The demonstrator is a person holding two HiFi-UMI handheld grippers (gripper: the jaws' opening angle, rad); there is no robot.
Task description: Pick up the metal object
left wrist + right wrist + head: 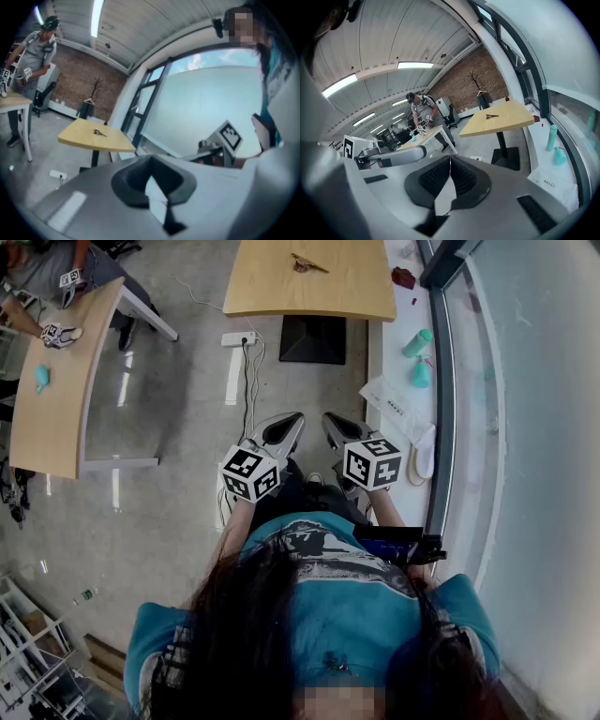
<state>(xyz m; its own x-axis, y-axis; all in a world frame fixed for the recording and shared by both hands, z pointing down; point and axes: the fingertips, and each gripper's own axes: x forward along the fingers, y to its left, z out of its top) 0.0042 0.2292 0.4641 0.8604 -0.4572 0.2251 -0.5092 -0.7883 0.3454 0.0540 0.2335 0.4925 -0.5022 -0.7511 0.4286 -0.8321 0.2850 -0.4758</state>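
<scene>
The metal object (307,263) is small and dark and lies on a light wooden table (281,292) some way ahead of me. It also shows in the left gripper view (99,133) and the right gripper view (491,116), far beyond the jaws. I hold both grippers close to my body, side by side above the floor. The left gripper (294,418) (151,159) is shut with nothing in it. The right gripper (330,418) (450,158) is also shut and holds nothing. Both point toward the table.
The table stands on a black base (312,338), with a white power strip (238,338) on the floor beside it. Along the window ledge at right are teal bottles (418,343) and a paper (398,404). Another person works at a second table (56,399) at left.
</scene>
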